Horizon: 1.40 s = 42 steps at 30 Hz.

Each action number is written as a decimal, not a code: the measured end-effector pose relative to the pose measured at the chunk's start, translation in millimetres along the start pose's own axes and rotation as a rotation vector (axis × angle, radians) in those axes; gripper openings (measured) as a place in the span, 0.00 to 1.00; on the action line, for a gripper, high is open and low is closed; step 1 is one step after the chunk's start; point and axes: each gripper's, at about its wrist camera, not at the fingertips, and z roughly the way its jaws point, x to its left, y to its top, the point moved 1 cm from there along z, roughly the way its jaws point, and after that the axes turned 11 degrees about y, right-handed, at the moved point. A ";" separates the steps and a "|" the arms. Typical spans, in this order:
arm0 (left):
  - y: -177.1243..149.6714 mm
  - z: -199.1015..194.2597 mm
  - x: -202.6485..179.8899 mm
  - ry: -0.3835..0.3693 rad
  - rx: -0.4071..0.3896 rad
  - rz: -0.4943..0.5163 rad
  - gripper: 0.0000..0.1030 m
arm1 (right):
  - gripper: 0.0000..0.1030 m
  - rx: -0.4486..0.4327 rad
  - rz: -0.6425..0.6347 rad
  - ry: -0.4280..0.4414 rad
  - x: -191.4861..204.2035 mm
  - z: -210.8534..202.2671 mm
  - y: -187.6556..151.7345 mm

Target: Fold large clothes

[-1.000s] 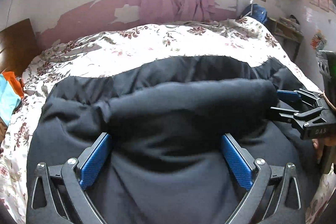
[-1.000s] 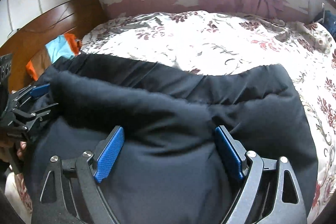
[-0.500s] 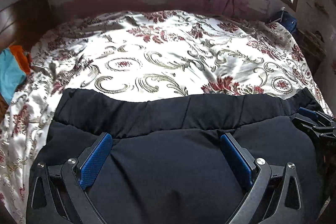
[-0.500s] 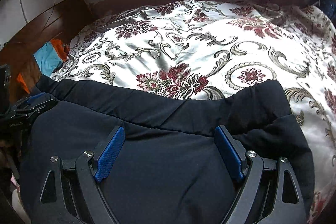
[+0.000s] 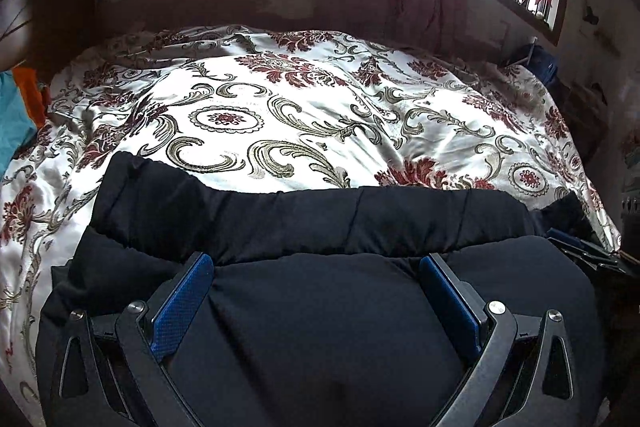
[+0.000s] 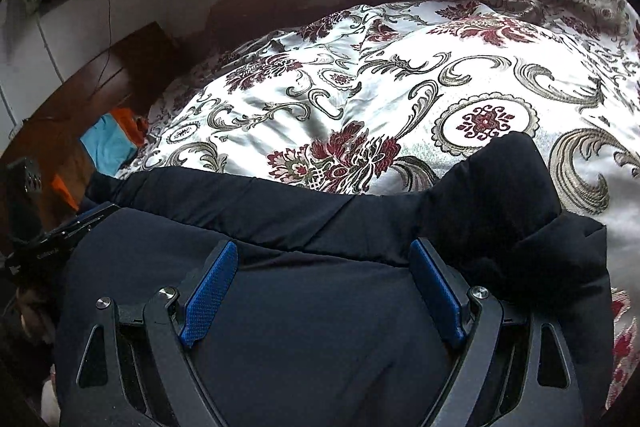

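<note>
Black padded garment [image 5: 320, 219] lies on floral bedspread [image 5: 304, 115], at 6 o'clock in both views, long axis running 9-to-3, folded edge facing 12. Left claw [image 5: 316, 303] and right claw [image 6: 320, 287] spread wide, garment bulk between pads.

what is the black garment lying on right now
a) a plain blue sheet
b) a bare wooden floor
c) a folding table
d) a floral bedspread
d: the black garment lies spread on the white bedspread with red flowers and grey scrolls, which shows beyond its far edge in both wrist views.
</note>
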 end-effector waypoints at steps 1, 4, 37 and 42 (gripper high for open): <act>0.3 0.9 1.0 -0.008 -0.004 -0.006 1.00 | 0.81 -0.004 0.006 0.008 -1.3 0.7 -0.1; -0.8 2.9 1.6 -0.018 -0.019 -0.017 1.00 | 0.81 -0.008 0.021 0.030 -6.0 2.1 -0.6; -1.6 13.5 -0.5 -0.016 -0.056 -0.027 1.00 | 0.82 -0.037 0.033 0.071 -11.6 5.8 -2.9; -3.1 11.3 0.8 -0.018 -0.067 -0.026 1.00 | 0.82 -0.059 0.009 0.061 -6.4 -1.3 -4.7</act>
